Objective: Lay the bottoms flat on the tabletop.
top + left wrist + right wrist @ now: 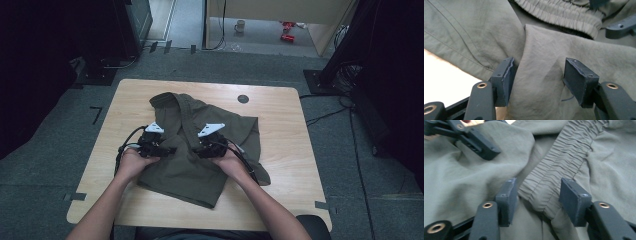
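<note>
While both hands worked the olive garment [200,150] flat, the left gripper [539,77] straddled a fold and the right gripper [537,200] straddled the elastic waistband [564,162], jaws apart.

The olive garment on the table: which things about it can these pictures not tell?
- High view: the garment lies bunched and folded, so its full shape stays hidden; both hands cover part of it.
- Left gripper view: the fingers stand around a fold, but whether they press on it is unclear.
- Right gripper view: the elastic band leaves the picture at the top edge.
- High view: the floor items are too small to identify.
</note>
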Demonstrator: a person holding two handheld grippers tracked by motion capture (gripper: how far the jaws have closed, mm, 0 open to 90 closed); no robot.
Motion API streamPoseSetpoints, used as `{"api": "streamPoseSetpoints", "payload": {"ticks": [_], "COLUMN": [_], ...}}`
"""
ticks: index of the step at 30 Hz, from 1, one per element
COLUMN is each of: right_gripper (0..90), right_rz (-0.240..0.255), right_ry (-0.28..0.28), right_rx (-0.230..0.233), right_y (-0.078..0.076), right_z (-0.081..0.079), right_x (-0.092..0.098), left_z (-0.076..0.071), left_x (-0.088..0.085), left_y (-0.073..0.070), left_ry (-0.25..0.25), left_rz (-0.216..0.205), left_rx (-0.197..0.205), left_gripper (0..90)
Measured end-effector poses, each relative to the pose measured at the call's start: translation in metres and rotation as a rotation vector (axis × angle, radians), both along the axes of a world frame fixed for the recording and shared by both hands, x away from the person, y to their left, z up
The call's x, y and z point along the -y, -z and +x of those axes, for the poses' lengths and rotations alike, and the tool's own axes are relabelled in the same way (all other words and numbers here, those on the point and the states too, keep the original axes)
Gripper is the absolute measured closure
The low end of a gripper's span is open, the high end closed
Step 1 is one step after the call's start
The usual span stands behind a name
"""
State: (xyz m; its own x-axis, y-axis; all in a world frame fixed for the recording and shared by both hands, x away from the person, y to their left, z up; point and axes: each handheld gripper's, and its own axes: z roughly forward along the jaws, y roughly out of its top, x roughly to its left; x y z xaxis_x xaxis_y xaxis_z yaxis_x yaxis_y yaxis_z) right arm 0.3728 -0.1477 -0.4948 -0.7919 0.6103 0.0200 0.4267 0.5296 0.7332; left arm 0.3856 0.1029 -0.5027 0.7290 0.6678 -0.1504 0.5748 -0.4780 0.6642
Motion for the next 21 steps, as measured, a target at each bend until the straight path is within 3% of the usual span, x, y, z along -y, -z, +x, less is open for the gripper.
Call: {"api": "streamPoseSetpoints", "payload": {"ticks": [1, 7, 14, 21], "right_gripper": [44.7, 42.8, 45.8, 64.3], "right_rz": [-0.012, -0.033, -0.038, -0.044], "right_ry": [-0.004, -0.005, 0.003, 0.021], "right_rx": [0.002, 0.015, 0.074, 0.101], "right_y": [0.003, 0.011, 0.02, 0.02], "right_z": [0.0, 0.001, -0.001, -0.003], "right_x": [-0.002, -0.006, -0.006, -0.004], "left_z": [-0.002, -0.001, -0.001, 0.0], "left_x": [-0.001, -0.002, -0.003, -0.007], "left_y": [0.001, 0.001, 0.002, 0.001], "left_ry": [0.003, -0.01, -0.009, -0.025], "left_rz": [0.008, -0.013, -0.019, -0.021], "left_rx": [0.014, 0.005, 0.007, -0.003], "left_gripper": [40.4, 40.5, 40.9, 44.6]}}
